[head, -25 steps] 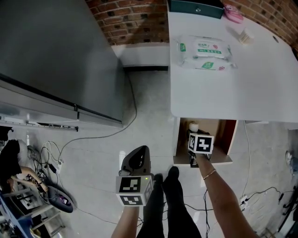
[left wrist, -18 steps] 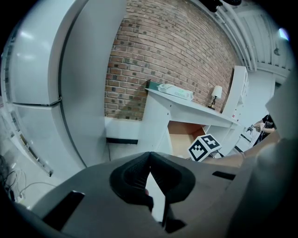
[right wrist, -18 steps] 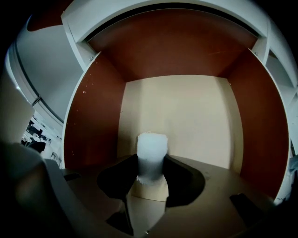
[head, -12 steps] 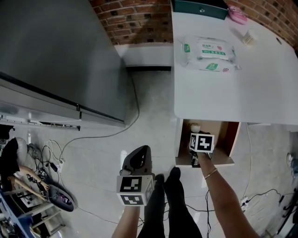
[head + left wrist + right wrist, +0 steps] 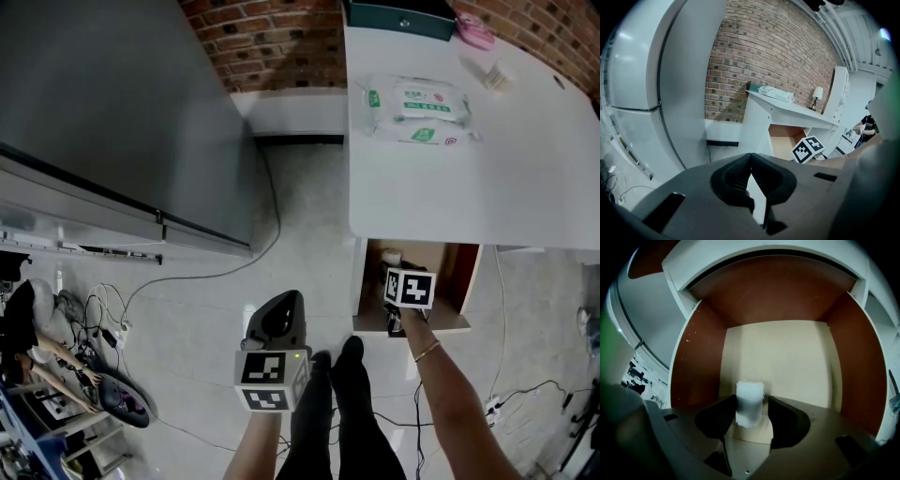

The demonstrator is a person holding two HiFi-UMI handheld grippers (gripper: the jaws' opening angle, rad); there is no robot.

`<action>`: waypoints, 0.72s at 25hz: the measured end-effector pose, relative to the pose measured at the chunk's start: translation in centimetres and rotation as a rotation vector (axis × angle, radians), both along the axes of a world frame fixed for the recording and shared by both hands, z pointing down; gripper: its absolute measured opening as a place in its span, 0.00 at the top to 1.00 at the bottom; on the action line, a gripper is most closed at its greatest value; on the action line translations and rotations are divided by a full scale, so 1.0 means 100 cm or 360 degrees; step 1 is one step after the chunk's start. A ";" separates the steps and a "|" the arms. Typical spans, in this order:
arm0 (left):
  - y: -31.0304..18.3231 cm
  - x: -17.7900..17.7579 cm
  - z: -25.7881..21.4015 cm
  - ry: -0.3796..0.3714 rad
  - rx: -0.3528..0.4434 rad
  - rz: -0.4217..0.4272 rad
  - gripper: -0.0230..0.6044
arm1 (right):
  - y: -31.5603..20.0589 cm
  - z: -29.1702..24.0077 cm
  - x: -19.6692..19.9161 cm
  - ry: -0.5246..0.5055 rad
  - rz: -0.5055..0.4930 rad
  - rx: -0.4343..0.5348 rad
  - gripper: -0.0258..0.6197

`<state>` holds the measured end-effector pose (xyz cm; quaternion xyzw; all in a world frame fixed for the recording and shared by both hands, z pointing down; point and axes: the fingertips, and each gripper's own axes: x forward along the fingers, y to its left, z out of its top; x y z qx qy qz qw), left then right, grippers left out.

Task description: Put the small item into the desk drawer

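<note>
The right gripper is held inside the open drawer under the white desk, and its jaws have just been spread wider. The small white item is stood upright on the drawer floor between them, unpinched. The left gripper is held aside, its jaws pressed together on nothing.

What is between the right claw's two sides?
A small white item, shown in the right gripper view; the right claw has just been opening around it.

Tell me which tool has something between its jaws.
The right tool, at the drawer: a small white item stands between its jaws, which have just been opening. The left tool has shut, empty jaws.
</note>
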<state>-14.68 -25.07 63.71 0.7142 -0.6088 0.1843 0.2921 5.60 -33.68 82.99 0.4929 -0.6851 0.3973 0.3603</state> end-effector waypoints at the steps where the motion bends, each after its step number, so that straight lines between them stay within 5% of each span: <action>1: -0.001 0.000 -0.002 -0.0001 0.0005 0.0004 0.93 | 0.000 -0.004 0.001 -0.0004 0.0010 0.0014 0.61; 18: -0.003 0.015 -0.073 0.0010 0.0113 0.0145 0.93 | 0.019 -0.166 -0.002 -0.0207 0.0056 0.0439 0.66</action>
